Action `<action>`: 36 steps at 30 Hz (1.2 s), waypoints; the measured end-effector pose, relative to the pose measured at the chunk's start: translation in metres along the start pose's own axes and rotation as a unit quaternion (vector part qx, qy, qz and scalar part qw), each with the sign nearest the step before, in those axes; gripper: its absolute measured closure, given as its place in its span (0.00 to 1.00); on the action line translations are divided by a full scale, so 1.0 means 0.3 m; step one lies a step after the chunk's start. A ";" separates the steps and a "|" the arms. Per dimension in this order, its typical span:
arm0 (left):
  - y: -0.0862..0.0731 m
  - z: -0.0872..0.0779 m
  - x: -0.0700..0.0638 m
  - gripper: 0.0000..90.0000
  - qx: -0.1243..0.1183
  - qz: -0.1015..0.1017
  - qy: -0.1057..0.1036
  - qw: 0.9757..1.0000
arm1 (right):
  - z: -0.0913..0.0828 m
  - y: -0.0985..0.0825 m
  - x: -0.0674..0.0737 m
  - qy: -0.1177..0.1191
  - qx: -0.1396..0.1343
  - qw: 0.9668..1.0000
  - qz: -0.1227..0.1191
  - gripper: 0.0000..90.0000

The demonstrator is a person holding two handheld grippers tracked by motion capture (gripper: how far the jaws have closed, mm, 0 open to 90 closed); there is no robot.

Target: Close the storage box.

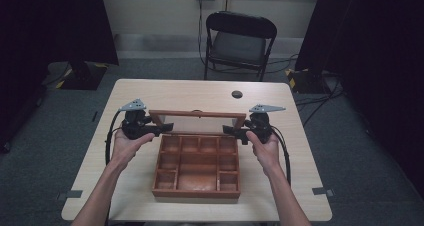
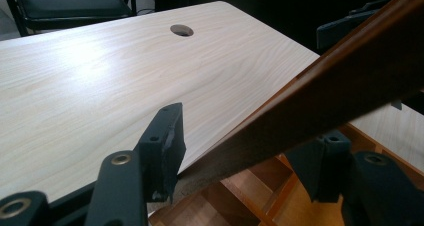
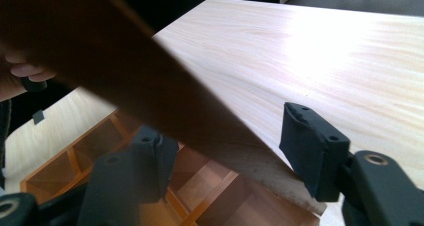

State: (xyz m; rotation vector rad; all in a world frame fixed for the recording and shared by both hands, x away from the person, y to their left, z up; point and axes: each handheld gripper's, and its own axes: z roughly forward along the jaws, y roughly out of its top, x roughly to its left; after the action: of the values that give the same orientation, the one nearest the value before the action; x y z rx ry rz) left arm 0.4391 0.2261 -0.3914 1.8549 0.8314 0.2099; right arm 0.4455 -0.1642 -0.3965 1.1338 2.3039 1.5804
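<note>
Lid (image 1: 197, 114) of the wooden box (image 1: 196, 192) stands half raised over the back edge, its long axis running across the table (image 1: 135, 196) from one gripper to the other. The left gripper (image 1: 165, 129) meets its left end and the right gripper (image 1: 231, 131) its right end, so each hand is equally near. In the left gripper view the lid edge sits between the jaws and looks clamped. In the right gripper view the lid lies between the jaws, but the far pad (image 3: 312, 153) stands clear of the wood, so that hold looks loose. The hinges are hidden, and the lid's top face is dark and blurred.
</note>
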 end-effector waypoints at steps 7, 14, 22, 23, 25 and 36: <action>-0.019 -0.008 -0.021 0.45 0.002 0.003 -0.002 1.000 | -0.006 -0.026 0.005 0.006 -0.001 1.000 0.010 0.40; -0.037 -0.008 -0.036 0.41 0.004 0.005 0.008 1.000 | -0.015 -0.030 0.024 -0.001 0.012 1.000 -0.001 0.39; -0.062 -0.010 -0.049 0.33 0.007 0.003 0.019 1.000 | -0.022 -0.062 0.028 -0.005 0.011 1.000 -0.001 0.34; -0.067 -0.010 -0.053 0.32 0.004 0.002 0.020 1.000 | -0.026 -0.067 0.026 -0.007 0.011 1.000 0.001 0.33; -0.069 -0.010 -0.054 0.32 0.004 0.004 0.021 1.000 | -0.030 -0.073 0.028 -0.007 0.009 1.000 -0.001 0.33; -0.089 -0.015 -0.070 0.31 0.006 0.009 0.025 1.000 | -0.065 -0.123 0.010 -0.024 0.027 0.999 0.007 0.28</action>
State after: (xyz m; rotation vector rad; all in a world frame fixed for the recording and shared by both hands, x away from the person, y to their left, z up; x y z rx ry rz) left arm 0.4094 0.2220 -0.4080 1.8753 0.8516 0.2644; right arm 0.4150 -0.1832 -0.4181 1.1878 2.3265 1.4878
